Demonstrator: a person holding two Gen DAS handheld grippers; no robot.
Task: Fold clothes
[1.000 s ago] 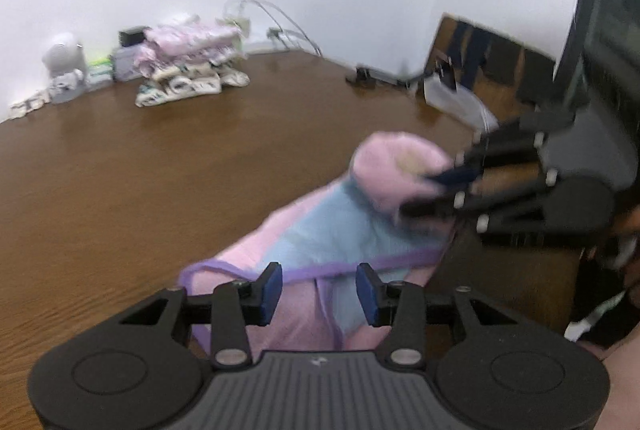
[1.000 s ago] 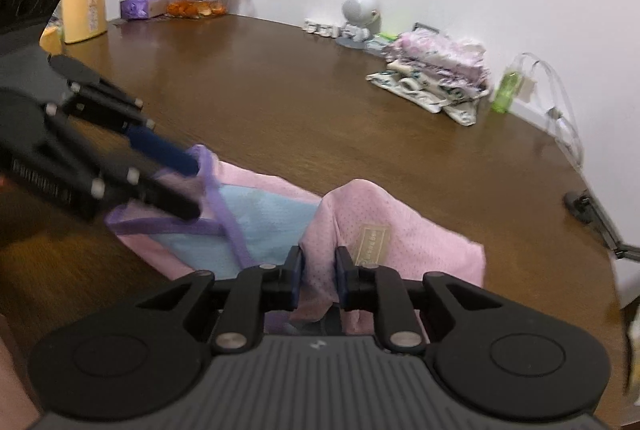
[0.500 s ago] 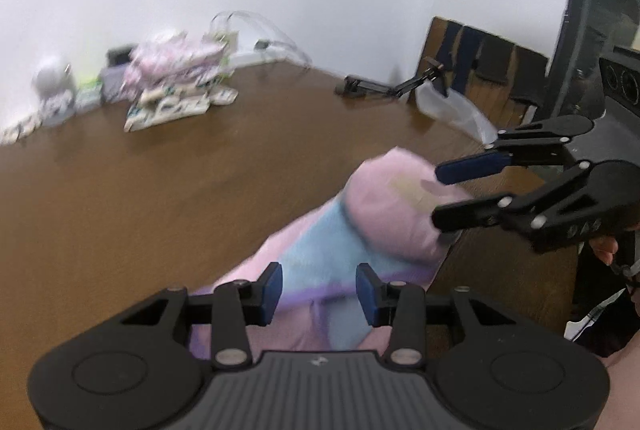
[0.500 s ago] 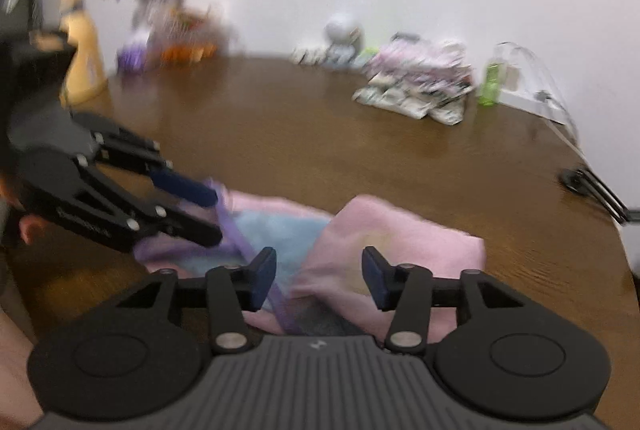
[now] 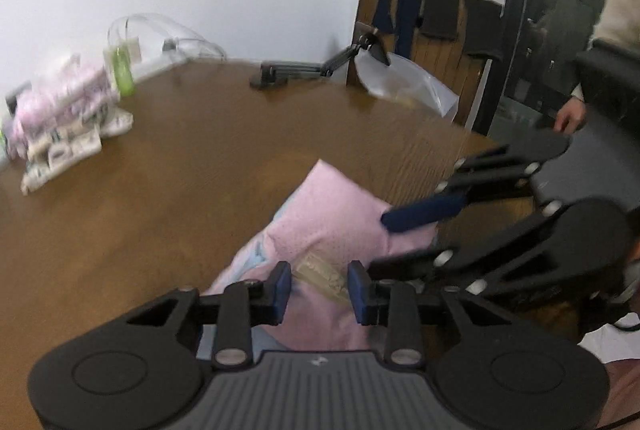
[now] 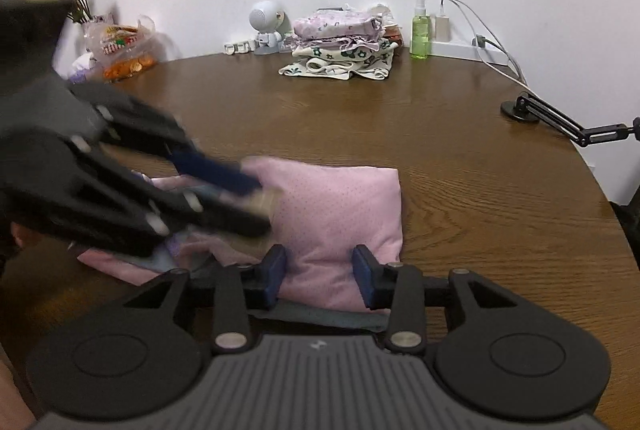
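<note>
Here the pink garment [image 6: 340,206] lies between both closing claws — left claw [image 5: 319,288], right claw [image 6: 319,276] — ungripped

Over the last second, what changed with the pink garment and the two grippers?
The right hand-held gripper let go of the pink garment, which now lies folded over; its jaws are closing again around the near edge. The left hand-held gripper shifted across to the tan label, jaws closing. The folded pile stayed put.
</note>
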